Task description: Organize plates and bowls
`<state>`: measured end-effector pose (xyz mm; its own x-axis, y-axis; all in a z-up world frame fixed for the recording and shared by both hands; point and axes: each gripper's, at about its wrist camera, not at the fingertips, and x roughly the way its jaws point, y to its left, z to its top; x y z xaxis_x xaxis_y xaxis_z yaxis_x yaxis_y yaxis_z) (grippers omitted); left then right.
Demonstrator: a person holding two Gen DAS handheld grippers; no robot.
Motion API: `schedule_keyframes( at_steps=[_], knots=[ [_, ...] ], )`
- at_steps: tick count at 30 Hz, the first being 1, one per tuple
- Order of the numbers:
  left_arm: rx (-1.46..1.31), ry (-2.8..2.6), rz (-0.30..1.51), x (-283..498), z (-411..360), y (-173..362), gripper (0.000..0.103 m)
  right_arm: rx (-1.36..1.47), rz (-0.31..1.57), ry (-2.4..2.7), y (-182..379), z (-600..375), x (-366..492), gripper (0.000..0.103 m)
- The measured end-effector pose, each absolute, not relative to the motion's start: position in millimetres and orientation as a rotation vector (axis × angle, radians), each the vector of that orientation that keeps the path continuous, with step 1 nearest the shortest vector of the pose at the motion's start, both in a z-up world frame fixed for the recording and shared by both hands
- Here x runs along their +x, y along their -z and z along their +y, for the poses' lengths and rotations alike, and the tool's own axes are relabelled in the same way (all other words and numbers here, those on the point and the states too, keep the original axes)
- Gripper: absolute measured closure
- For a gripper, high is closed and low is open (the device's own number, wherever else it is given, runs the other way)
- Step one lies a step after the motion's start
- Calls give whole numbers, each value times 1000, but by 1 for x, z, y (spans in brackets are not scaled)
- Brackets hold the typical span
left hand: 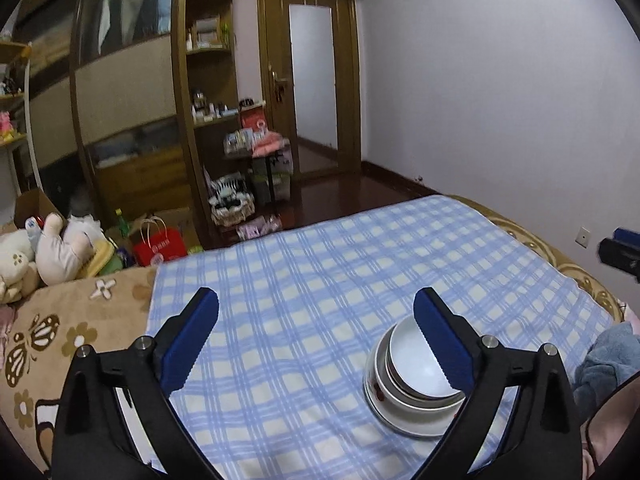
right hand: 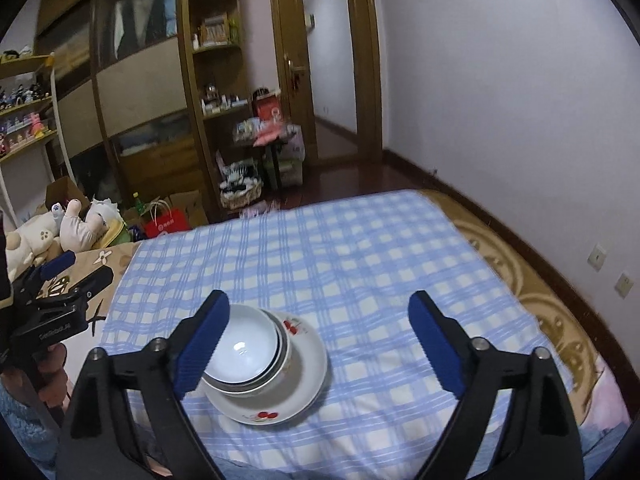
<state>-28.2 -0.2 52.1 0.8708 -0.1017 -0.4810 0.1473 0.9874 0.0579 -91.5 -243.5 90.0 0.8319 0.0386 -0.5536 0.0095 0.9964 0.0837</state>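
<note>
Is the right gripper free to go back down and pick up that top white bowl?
Probably yes. The right gripper is open and empty, and the bowl sits uppermost in the stack on the plate, just ahead and left of it. Nothing covers the bowl; the left gripper is clear too.

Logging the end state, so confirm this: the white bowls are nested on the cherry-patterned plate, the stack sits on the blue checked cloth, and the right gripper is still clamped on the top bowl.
One thing is wrong: the right gripper is not clamped on the top bowl. The right wrist view shows its jaws wide open, nothing between the pads. The bowls do sit nested on the cherry-patterned plate, on the blue checked cloth.
</note>
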Motion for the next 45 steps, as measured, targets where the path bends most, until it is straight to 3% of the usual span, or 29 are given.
schedule_keyframes(
  at_steps=[2,45],
  knots=[
    [92,123,484,-30,0,-53,6,82,559,-8,-95,-247,-101,0],
    [125,56,559,-35,10,-9,4,62,615,76,-69,-253,-99,0]
  ],
)
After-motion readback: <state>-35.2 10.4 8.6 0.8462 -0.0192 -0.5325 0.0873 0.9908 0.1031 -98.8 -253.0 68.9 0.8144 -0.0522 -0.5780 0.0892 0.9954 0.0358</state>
